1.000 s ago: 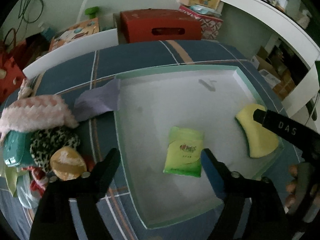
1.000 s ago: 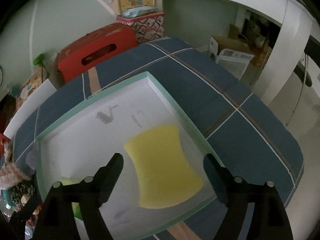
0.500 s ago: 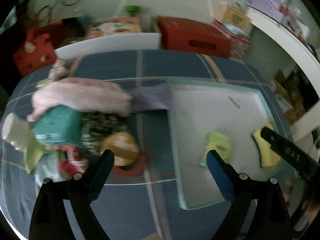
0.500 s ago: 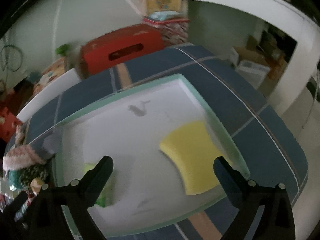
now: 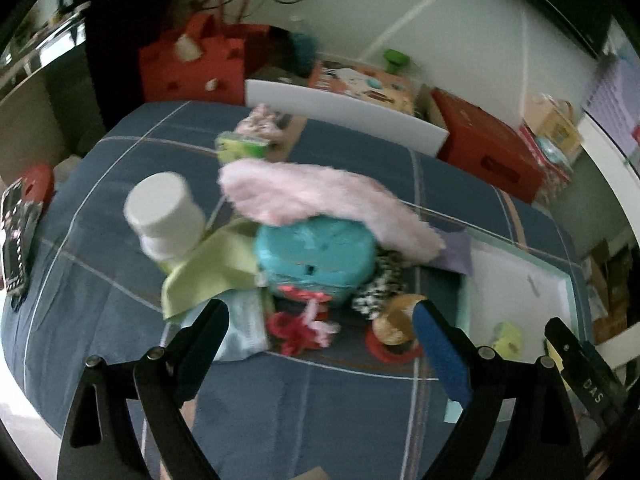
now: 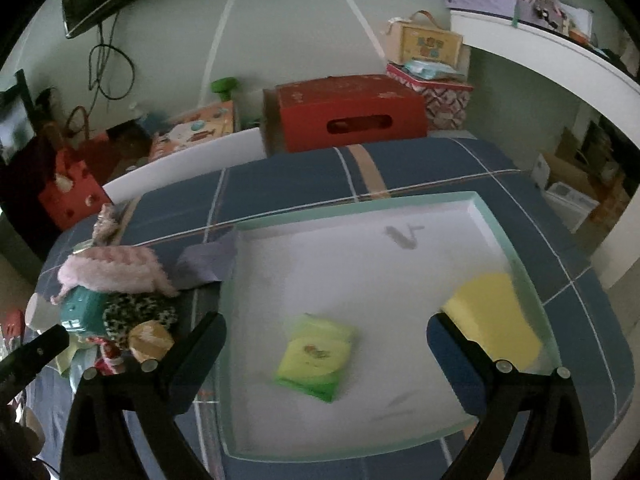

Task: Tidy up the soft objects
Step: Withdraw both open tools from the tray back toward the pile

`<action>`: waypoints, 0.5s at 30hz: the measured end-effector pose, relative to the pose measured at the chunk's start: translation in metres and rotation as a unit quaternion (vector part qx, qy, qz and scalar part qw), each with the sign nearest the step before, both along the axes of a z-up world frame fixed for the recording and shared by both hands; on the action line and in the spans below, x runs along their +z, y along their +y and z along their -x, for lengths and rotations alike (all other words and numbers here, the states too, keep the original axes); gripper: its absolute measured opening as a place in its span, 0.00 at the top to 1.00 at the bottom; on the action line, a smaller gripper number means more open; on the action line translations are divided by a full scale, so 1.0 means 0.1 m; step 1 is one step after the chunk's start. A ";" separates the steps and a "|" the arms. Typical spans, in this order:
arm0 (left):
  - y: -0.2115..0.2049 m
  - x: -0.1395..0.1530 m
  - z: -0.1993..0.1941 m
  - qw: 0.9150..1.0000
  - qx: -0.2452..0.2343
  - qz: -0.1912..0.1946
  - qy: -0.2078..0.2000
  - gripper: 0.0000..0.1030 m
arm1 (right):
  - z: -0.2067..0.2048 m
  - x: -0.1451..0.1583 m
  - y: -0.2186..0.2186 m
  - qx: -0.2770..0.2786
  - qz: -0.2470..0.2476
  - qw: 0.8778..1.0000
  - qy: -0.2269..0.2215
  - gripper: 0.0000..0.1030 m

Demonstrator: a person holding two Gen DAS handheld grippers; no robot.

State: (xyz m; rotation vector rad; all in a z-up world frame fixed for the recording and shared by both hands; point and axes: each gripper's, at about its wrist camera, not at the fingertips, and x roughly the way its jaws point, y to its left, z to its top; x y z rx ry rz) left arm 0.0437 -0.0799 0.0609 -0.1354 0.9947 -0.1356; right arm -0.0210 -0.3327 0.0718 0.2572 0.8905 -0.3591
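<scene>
Left tongs spread wide, nothing between them, hanging over the heap of soft things on the blue checked desk. Right tongs spread just as wide, also empty, poised above the shallow white tray with the mint-green rim. In that tray: a green soft tissue pack lying flat between the right tongs' tips, and a yellow curved sponge tucked against the rim just beyond the right-hand tip. Nothing else in there, plenty of bare floor left. Over in the heap, just ahead of the left tongs: a fluffy pink knitted piece draped on top of a teal plush-looking lump, a lime-green cloth to the left under a white capped bottle, a leopard-print fabric bundle and a round tan squashy ball close to the right-hand tip, a red and white ribbon tangle dead centre. All likely light and yielding; probably best pinched at a bunched fold or through the middle, not at a loose edge that would slip out. Ball looks the easiest grab, likely compressing between the pads. Bottle probably rigid, so best left alone.
</scene>
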 end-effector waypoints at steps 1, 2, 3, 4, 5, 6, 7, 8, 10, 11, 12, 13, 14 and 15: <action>0.06 -0.01 0.01 1.000 0.006 0.003 0.001 0.09 | -0.01 0.00 0.03 0.003 -0.001 1.000 0.000 0.01; 0.09 -0.01 0.03 1.000 0.008 0.004 0.003 0.09 | -0.02 -0.01 0.04 0.004 -0.003 1.000 -0.001 0.01; 0.11 -0.02 0.03 1.000 0.011 0.005 0.004 0.09 | -0.02 0.00 0.06 0.007 -0.006 1.000 -0.004 0.01; 0.15 -0.03 0.03 1.000 0.014 0.008 0.004 0.09 | -0.02 0.00 0.07 0.010 -0.010 1.000 -0.007 0.01; 0.17 -0.04 0.03 1.000 0.016 0.011 0.005 0.09 | -0.02 0.00 0.09 0.014 -0.012 1.000 -0.012 0.01; 0.20 -0.03 0.04 1.000 0.016 0.014 0.005 0.09 | -0.02 0.01 0.11 0.016 -0.012 1.000 -0.014 0.01; 0.23 -0.03 0.04 1.000 0.018 0.018 0.006 0.09 | -0.02 0.01 0.13 0.017 -0.010 1.000 -0.015 0.01; 0.26 -0.03 0.04 1.000 0.020 0.021 0.006 0.09 | -0.03 0.01 0.15 0.020 -0.008 1.000 -0.017 0.01; 0.33 -0.02 0.05 0.999 0.025 0.028 0.006 0.09 | -0.04 0.01 0.18 0.025 -0.010 0.999 -0.021 0.01; 0.37 -0.02 0.04 0.999 0.029 0.031 0.007 0.09 | -0.04 0.01 0.20 0.027 -0.010 0.999 -0.025 0.01; 0.41 -0.01 0.04 0.999 0.033 0.034 0.007 0.09 | -0.04 0.02 0.22 0.029 -0.010 0.999 -0.028 0.01; 0.45 -0.01 0.03 0.999 0.039 0.035 0.007 0.09 | -0.05 0.02 0.23 0.030 -0.009 0.999 -0.029 0.01; 0.48 -0.01 0.03 0.998 0.044 0.034 0.008 0.09 | -0.05 0.02 0.25 0.031 -0.007 0.999 -0.030 0.01; 0.51 -0.01 0.02 0.998 0.048 0.033 0.008 0.09 | -0.06 0.02 0.27 0.032 -0.006 0.999 -0.031 0.01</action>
